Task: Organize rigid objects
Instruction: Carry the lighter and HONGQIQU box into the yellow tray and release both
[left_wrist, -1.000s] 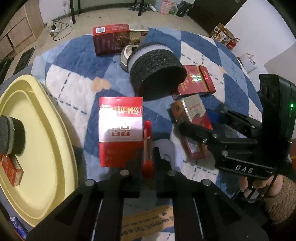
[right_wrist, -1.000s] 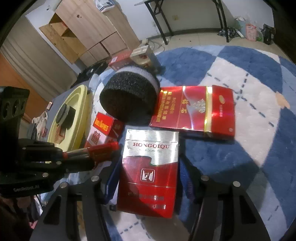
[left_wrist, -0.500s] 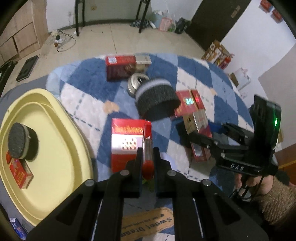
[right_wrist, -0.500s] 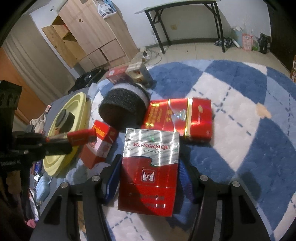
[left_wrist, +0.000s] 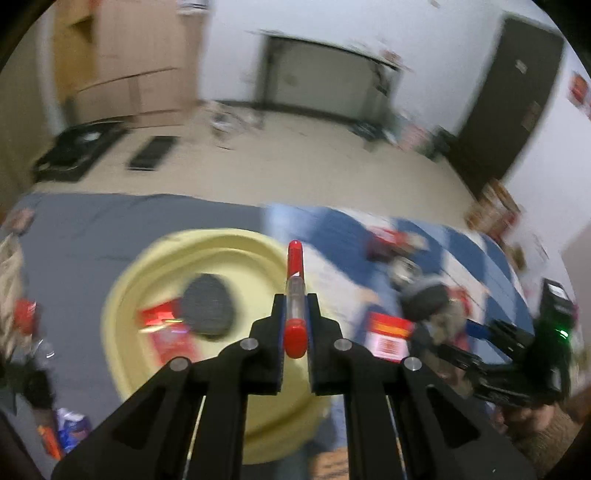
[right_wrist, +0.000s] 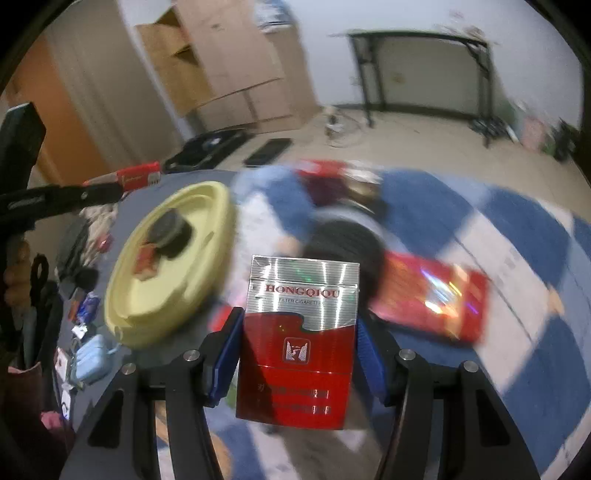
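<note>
My left gripper (left_wrist: 294, 314) is shut on a red marker (left_wrist: 294, 291), held in the air over the right rim of the yellow tray (left_wrist: 122, 295). The tray holds a dark round sponge (left_wrist: 208, 308) and a red pack (left_wrist: 166, 328). My right gripper (right_wrist: 297, 339) is shut on a red and silver Hongqiqu cigarette pack (right_wrist: 299, 332), lifted above the blue and white rug (right_wrist: 517, 229). In the right wrist view the tray (right_wrist: 207, 206) lies to the left, and the left gripper with the marker (right_wrist: 136, 177) is above it. Both views are blurred.
On the rug lie a flat red carton (right_wrist: 432, 291), a black round foam piece (right_wrist: 343, 236), a red box (left_wrist: 391, 332) and further red boxes at the far edge (right_wrist: 321, 173). Small clutter lies on the grey cloth (left_wrist: 110, 221) left of the tray.
Both grippers have lifted and swung left toward the yellow tray, each still holding its object. The cigarette pack has come up off the rug. The views have tilted up to show the room.
</note>
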